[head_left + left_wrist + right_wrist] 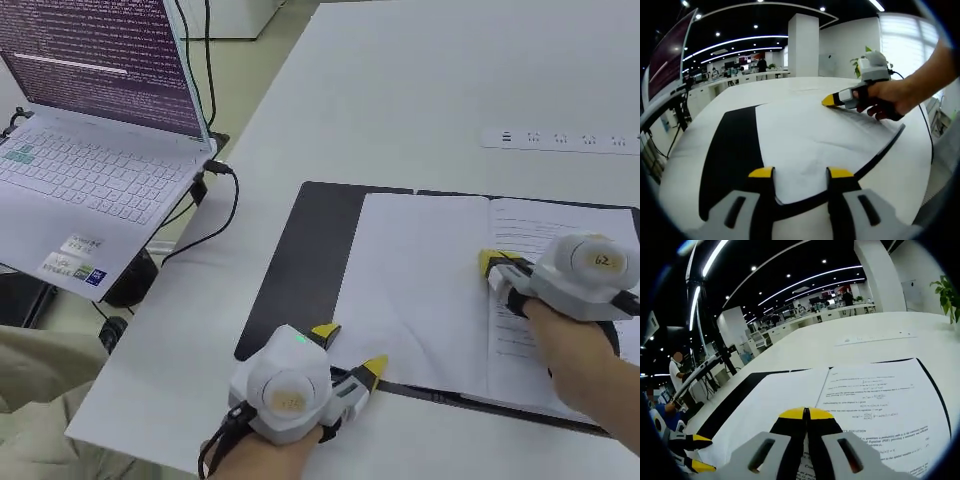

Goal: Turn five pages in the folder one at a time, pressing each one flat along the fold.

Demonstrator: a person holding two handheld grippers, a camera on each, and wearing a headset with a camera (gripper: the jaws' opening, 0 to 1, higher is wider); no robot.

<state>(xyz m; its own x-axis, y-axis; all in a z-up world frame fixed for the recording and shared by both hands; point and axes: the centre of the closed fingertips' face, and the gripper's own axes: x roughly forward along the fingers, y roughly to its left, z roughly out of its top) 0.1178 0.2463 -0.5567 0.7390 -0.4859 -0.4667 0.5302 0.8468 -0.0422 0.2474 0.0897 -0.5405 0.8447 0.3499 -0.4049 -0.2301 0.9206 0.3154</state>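
1. the folder (300,270) lies open on the white worktop (400,90), with a blank page (420,280) spread left of the fold.
2. my left gripper (350,348) sits at the folder's near edge, fingers apart, holding nothing.
3. my right gripper (492,264) has its fingers together, tips on the paper at the fold.
4. a laptop (90,150) stands off to the left.

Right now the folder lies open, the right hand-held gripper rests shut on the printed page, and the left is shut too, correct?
No: the left hand-held gripper is open, jaws apart at the folder, per the left gripper view.
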